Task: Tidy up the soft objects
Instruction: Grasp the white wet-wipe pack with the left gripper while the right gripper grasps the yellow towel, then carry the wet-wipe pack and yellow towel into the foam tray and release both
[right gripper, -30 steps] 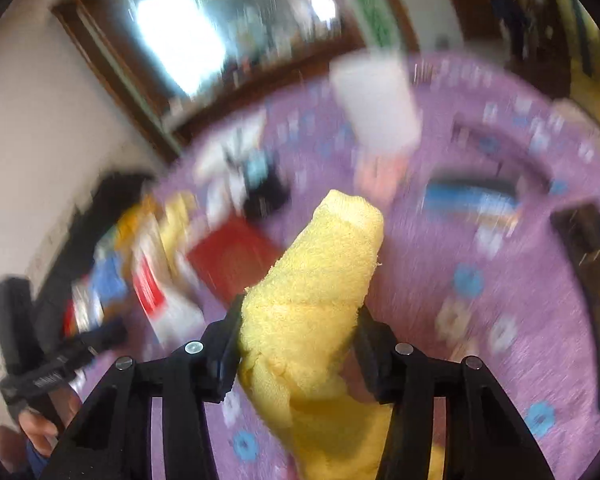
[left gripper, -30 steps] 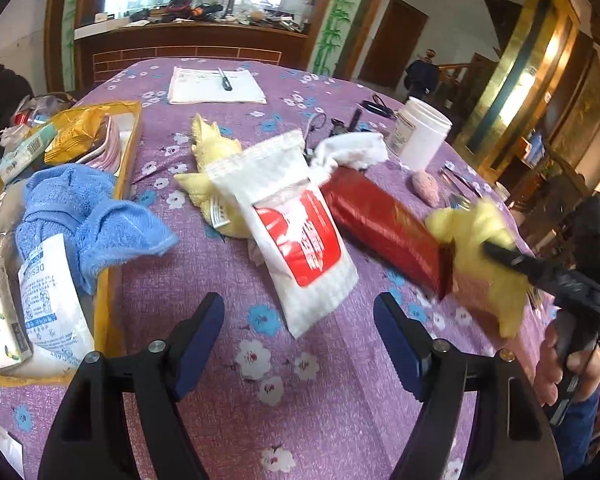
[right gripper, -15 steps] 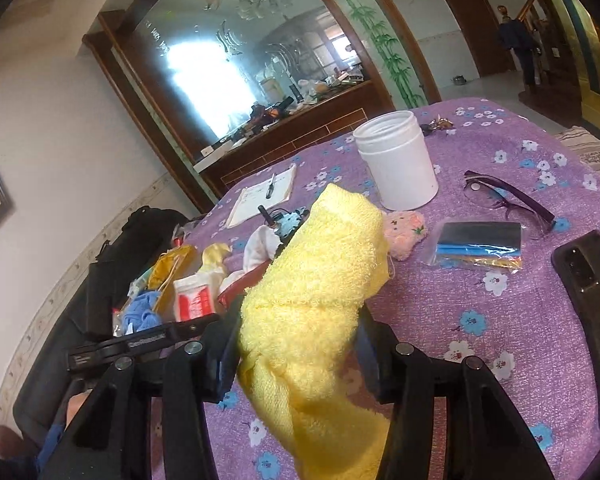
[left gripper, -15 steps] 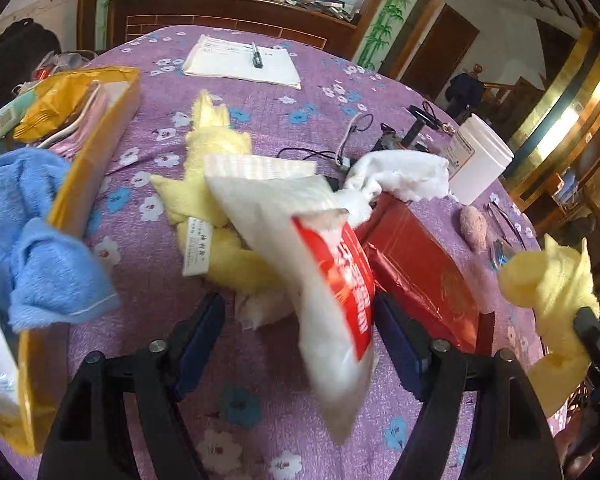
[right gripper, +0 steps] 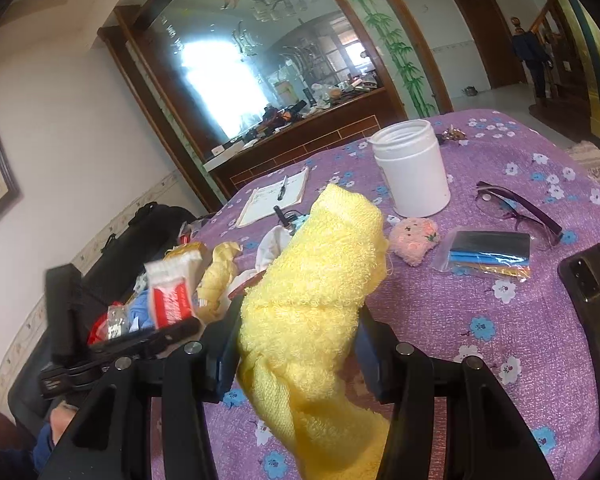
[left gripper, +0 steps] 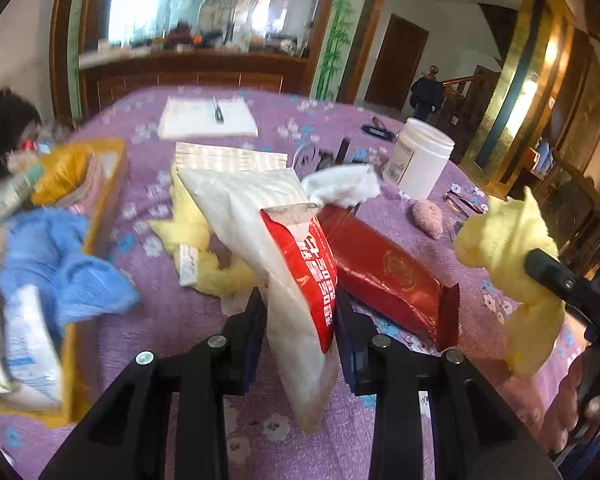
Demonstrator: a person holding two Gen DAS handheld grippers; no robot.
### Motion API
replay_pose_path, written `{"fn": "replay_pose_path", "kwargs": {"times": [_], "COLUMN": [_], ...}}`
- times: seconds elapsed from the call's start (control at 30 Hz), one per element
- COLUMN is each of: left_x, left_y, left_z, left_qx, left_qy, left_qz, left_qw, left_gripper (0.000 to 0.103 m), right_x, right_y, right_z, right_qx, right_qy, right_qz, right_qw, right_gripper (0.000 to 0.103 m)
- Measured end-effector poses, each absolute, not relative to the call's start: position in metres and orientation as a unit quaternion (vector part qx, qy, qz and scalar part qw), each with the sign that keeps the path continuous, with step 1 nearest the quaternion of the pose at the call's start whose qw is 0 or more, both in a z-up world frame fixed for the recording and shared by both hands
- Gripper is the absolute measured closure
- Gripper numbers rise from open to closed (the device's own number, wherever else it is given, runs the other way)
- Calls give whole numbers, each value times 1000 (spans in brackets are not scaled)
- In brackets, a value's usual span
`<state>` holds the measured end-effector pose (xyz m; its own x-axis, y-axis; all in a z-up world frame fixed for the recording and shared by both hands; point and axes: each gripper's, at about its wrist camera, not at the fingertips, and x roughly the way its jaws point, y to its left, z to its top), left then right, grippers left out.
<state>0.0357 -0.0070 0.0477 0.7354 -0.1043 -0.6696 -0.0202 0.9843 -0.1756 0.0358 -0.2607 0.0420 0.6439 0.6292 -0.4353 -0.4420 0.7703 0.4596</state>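
My left gripper (left gripper: 298, 308) has a soft white-and-red pack (left gripper: 260, 208) between its jaws, which are closing, and the pads press on its lower end. The pack stands tilted over the purple tablecloth (left gripper: 172, 320). My right gripper (right gripper: 296, 320) is shut on a yellow towel (right gripper: 312, 280), held above the table; the left wrist view shows that towel (left gripper: 504, 240) at the far right. A yellow cloth (left gripper: 184, 228) lies behind the pack. A blue towel (left gripper: 56, 256) rests in the yellow box (left gripper: 108, 184) at the left.
Beside the pack lie a dark red packet (left gripper: 384, 272) and a white cloth (left gripper: 340, 188). Further back are a white jar (left gripper: 420, 160), a pink soft toy (right gripper: 414, 240) and a notepad (left gripper: 208, 120). Glasses (right gripper: 516, 208), a plastic bag (right gripper: 488, 252) and a phone (right gripper: 592, 288) lie to the right.
The left gripper moved in on the white-and-red pack and its jaws closed on it; the pack now stands up from the cloth. The right gripper still holds the yellow towel.
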Motion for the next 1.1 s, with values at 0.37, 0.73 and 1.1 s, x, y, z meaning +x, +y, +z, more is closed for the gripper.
{"fn": "replay_pose_path", "kwargs": {"times": [0.37,0.73,1.1], "left_x": [5,-10,-26], "left_y": [-34,-31,-14], "left_z": [60,64,70], "left_qx": [44,68,62], "left_qy": [298,276,261], "left_qz": [34,48,58], "left_qw": [953,958,961], "left_gripper": [71,71,71], "right_x": [23,15,8], "right_y": [-236,-218,-189], "right_z": [44,46,52], "right_qx": [97,89,74], "right_qy": [285,295,298], "right_qz": [315,318,338], "right_qw": [900,897,890], "right_gripper": [48,48,48]}}
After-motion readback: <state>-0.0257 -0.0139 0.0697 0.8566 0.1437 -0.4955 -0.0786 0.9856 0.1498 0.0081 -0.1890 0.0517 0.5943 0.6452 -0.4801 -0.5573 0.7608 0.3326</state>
